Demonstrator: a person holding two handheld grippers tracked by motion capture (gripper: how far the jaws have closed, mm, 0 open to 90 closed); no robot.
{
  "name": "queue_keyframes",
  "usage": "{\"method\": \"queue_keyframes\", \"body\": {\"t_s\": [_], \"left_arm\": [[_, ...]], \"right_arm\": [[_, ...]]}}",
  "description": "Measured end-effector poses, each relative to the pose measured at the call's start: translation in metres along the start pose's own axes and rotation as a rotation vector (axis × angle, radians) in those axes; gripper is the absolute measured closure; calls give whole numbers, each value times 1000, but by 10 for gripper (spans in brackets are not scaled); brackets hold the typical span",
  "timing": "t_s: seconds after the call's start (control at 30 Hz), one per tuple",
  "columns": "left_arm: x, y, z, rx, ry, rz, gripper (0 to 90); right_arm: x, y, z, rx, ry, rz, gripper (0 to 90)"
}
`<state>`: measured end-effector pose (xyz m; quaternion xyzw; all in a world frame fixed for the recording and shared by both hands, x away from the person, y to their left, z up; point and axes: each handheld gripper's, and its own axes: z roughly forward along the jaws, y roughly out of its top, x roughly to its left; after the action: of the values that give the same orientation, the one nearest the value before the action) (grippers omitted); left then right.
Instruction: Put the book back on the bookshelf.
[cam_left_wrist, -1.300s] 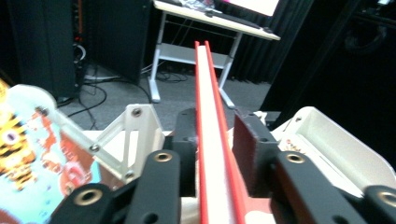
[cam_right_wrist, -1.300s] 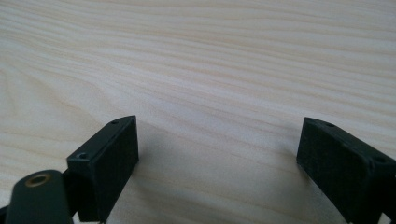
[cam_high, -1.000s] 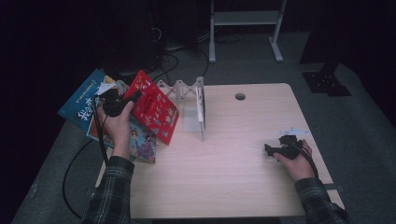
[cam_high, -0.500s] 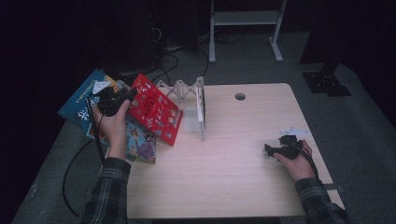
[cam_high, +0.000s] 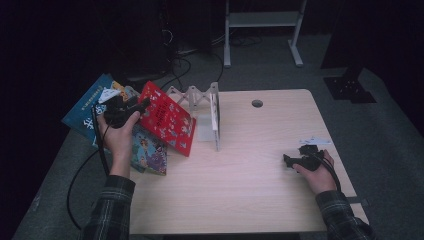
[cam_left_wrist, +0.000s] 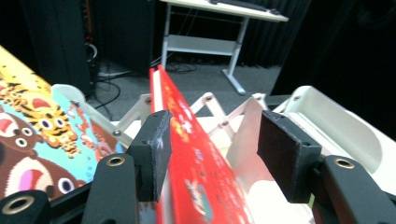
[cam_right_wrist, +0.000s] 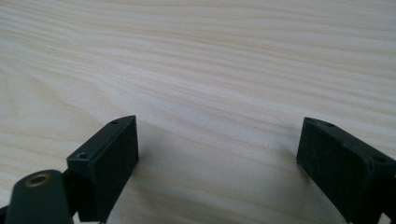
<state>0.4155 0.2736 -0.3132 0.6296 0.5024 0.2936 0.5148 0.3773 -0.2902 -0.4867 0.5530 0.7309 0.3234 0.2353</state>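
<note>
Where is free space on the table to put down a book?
The wide bare stretch of the table between the white rack and the right hand-held gripper is free. The left end is crowded: the red book and other picture books lean there.

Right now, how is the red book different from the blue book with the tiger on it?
The red book stands tilted in the white folding rack; the tiger book leans further left, beside it. The red book sits between the left gripper jaws, which have just been opening, with a gap on one side; the tiger book lies outside them. The red book shows its thin edge in the left gripper view; the tiger book shows its cover. Both are colourful picture books.
</note>
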Motion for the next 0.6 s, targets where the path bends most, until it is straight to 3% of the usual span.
{"method": "queue_keyframes", "body": {"t_s": [0.1,0.27,0.6], "left_arm": [[-8,0,-5,-5,-14,18,428],[-24,-3,-12,18,-71,48,413],[-61,-27,-10,127,-204,128,329]], "right_arm": [[0,0,0,-1,0,-1,114],[0,0,0,-1,0,0,114],[0,0,0,-1,1,0,113]]}}
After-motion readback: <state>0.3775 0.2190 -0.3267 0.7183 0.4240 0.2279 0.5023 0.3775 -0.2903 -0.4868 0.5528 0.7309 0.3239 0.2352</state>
